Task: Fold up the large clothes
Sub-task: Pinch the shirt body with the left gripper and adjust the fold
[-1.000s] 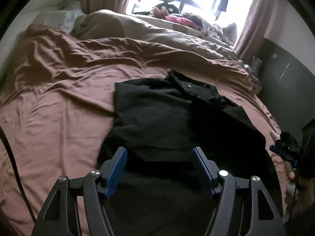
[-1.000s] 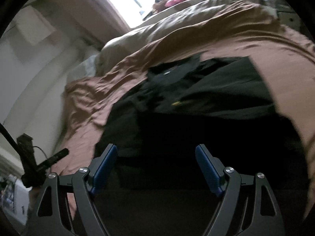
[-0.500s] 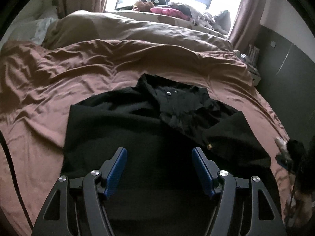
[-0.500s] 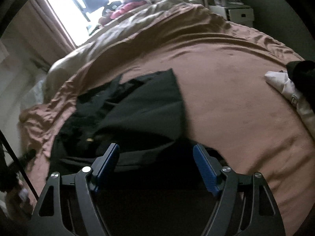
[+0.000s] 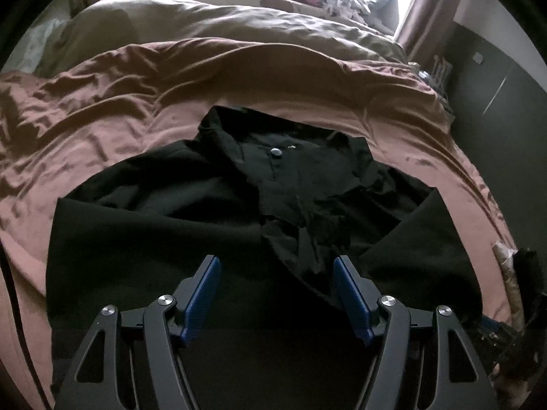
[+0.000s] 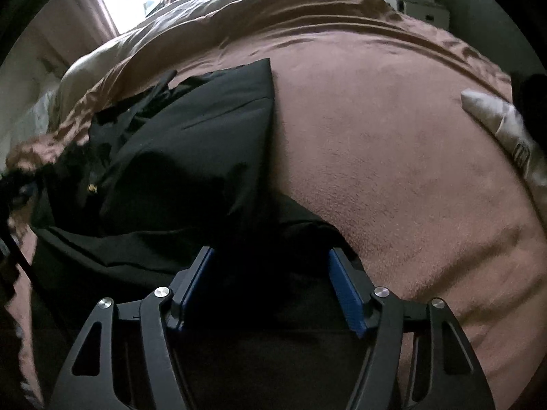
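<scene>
Shirt: a black shirt (image 5: pixel 212 212) is laid on the brown bedspread (image 5: pixel 102 109), sleeves seemingly folded in
Left gripper (image 5: pixel 276 285): held wide apart, empty
Right gripper (image 6: pixel 270 278): spread, nothing gripped
Remaining: body folds judged undone

Left black two-finger tool (image 5: pixel 276 266): matte black angular arms with triangular cut-outs; blue ribbed pads (image 5: pixel 201 294) fitted on inner finger faces; round silver screws seen at linkage joints. Right black two-finger tool (image 6: pixel 270 259): same build, black linkage arms, silver screw heads, blue ridged pads (image 6: pixel 345 290). Thin black cable (image 5: pixel 10 273) seen at left frame edge.
</scene>
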`<state>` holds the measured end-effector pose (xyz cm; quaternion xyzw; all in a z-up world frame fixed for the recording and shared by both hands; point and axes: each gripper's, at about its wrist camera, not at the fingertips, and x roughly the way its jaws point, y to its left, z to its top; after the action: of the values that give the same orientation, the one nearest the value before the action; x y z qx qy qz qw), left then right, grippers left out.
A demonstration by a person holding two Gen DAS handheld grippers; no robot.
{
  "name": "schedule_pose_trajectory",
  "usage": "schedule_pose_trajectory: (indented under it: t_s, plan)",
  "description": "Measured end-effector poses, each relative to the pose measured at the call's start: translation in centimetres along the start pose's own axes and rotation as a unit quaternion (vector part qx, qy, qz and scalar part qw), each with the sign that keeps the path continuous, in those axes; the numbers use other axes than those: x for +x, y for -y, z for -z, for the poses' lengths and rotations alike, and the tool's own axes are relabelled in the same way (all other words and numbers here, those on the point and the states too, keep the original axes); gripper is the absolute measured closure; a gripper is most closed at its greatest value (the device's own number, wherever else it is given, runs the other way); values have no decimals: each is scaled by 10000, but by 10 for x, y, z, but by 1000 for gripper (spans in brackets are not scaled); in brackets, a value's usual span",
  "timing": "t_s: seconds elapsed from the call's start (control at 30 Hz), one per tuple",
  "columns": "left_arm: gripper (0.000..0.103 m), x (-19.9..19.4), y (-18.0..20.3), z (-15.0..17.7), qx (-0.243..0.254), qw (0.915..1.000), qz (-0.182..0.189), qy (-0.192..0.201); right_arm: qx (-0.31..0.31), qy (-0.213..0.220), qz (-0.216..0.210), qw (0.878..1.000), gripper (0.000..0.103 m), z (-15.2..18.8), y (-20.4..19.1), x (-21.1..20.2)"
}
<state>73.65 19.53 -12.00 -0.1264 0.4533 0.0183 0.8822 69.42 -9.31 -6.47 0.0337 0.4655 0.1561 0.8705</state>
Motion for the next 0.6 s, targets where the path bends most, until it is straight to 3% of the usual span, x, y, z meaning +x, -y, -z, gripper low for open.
schedule_pose_trajectory:
  t_s: [0.13,0.17,0.2,0.3,0.47,0.6]
  plan:
    - [34,5,-3,-5,-207,9994,269,-64,91,-18,-117,9999,37,2,3,1]
    - [46,5,-3,-6,-245,9990,363,-85,87,-17,-122,9999,38,2,0,2]
    - [68,6,0,-7,-226,9990,376,-123,73,-19,-115,9999,37,1,5,3]
    - [91,1,7,-4,-71,9994,271,-193,68,-48,-91,9999,38,-2,9,6]
    - [96,-46,3,15,-72,9997,119,192,42,-56,-152,9999,37,-1,24,3]
    - [95,-87,-8,45,-109,9986,-213,464,69,-58,-164,9998,37,0,26,2]
